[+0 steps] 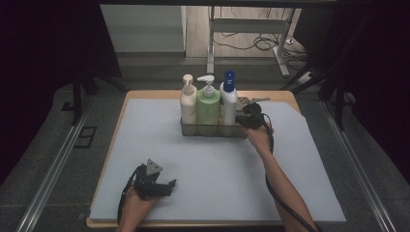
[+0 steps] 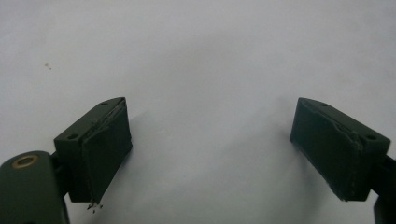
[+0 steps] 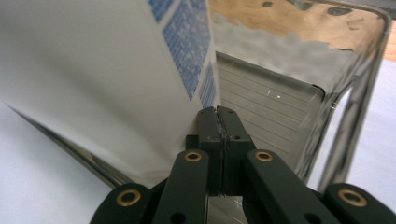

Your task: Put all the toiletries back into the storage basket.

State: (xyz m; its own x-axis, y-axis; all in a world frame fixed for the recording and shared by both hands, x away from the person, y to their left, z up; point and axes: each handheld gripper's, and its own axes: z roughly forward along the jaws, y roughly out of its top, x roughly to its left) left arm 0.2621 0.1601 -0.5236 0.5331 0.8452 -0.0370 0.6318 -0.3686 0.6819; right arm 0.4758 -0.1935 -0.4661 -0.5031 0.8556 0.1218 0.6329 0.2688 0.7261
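A metal wire basket (image 1: pixel 212 129) stands at the back middle of the pale mat (image 1: pixel 203 169). It holds a cream pump bottle (image 1: pixel 187 104), a green pump bottle (image 1: pixel 208 107) and a white bottle with a blue cap (image 1: pixel 228 101). My right gripper (image 1: pixel 245 121) is at the basket's right end. In the right gripper view its jaws (image 3: pixel 218 114) are pressed together beside the white bottle (image 3: pixel 107 79), over the basket's slatted floor (image 3: pixel 266 112). I cannot tell whether the thin rim lies between them. My left gripper (image 1: pixel 167 186) rests near the front left, jaws wide apart (image 2: pixel 210 144) over bare mat.
The mat lies on a wooden tabletop (image 1: pixel 145 94) with metal rails on either side. A small metallic object (image 1: pixel 254 100) lies behind the basket's right end. Beyond the table are a white frame (image 1: pixel 251 29) and cables on the floor.
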